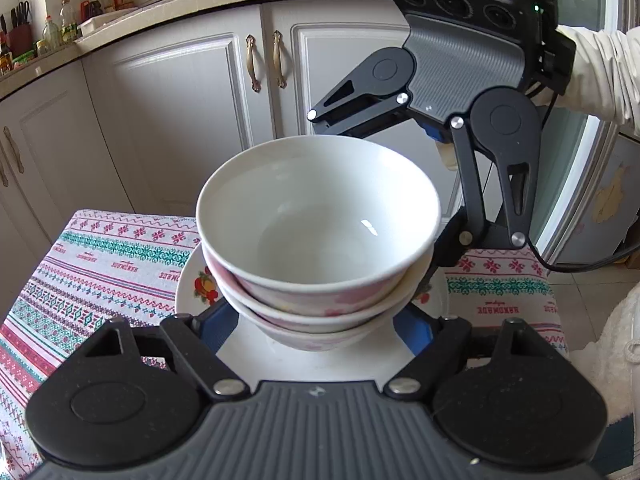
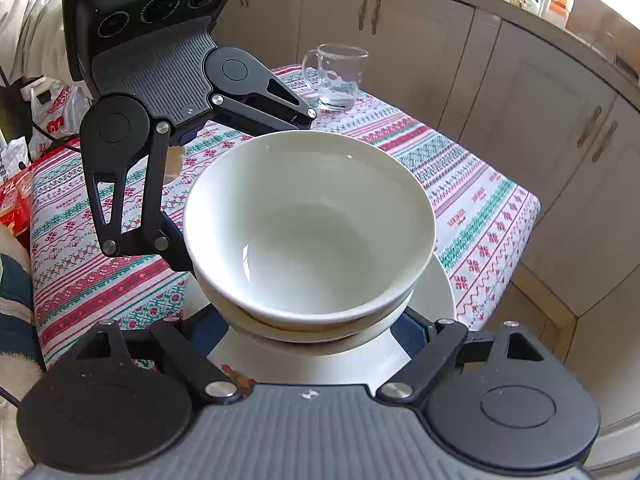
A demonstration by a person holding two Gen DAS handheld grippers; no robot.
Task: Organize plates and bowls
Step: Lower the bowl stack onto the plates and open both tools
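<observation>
I see three nested white bowls (image 1: 316,232) sitting on a fruit-print plate (image 1: 192,292) atop the patterned tablecloth (image 1: 100,264). My left gripper (image 1: 316,332) and right gripper (image 2: 316,334) both stand spread, fingers flanking the stack's base from opposite sides; contact I cannot tell. A glass mug (image 2: 338,76) stands well apart near the table's far edge.

Three white ceramic bowls with pink pattern (image 1: 316,236), nested in one stack, centre. One white round plate with fruit print (image 1: 196,292) under stack. One clear glass mug (image 2: 338,76), far side. Four brass cabinet handles (image 1: 251,63) visible, far left.
</observation>
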